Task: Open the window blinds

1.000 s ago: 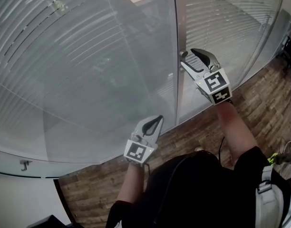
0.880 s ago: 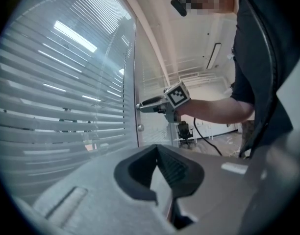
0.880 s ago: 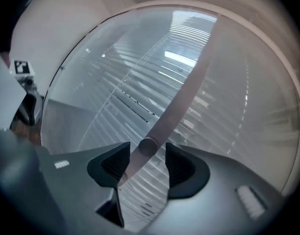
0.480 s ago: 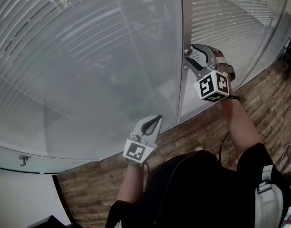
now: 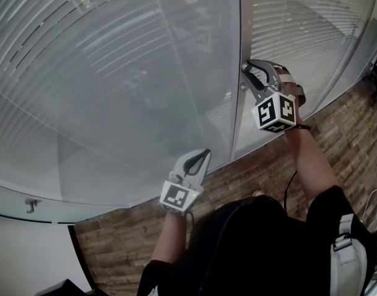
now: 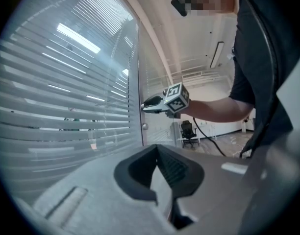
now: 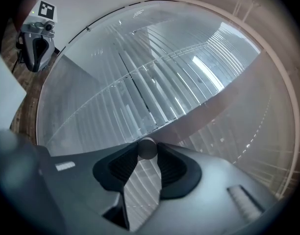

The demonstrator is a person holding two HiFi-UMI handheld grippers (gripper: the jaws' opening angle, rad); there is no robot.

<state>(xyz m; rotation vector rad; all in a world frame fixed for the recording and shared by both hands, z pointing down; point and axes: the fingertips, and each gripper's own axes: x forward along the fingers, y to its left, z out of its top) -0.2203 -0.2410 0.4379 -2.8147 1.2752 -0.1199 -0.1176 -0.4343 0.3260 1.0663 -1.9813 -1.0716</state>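
A tall wall of glass [image 5: 145,140] fills most of the head view, with horizontal slatted blinds [image 5: 102,60] lying flat behind it, thin pale strips stacked edge above edge with narrow dark gaps between them. A slim, smooth metal frame post [image 5: 236,110] runs upright between two panes, and the blinds carry on behind the pane to its right. On that post sits a small round knob [image 7: 147,148], smooth and light grey. The right tongs [image 5: 246,68] have just been closing and now pinch this knob between their tips; the right gripper view shows both dark ribbed pads pressed against its sides. Their black-and-white marker cube [image 5: 275,113] sits behind the tongs, facing the person. The left tongs [image 5: 204,155] are pressed together with nothing between them. They are held lower and nearer the body, pointing toward the foot of the glass beside the post but apart from it, well clear of the right tongs. Below them a strip of brown wood-plank floor [image 5: 139,236] follows the base of the glass, leaving open room for both arms. The left gripper view looks along the glass edge to a bright room beyond, where a dark office chair [image 6: 187,131] stands.
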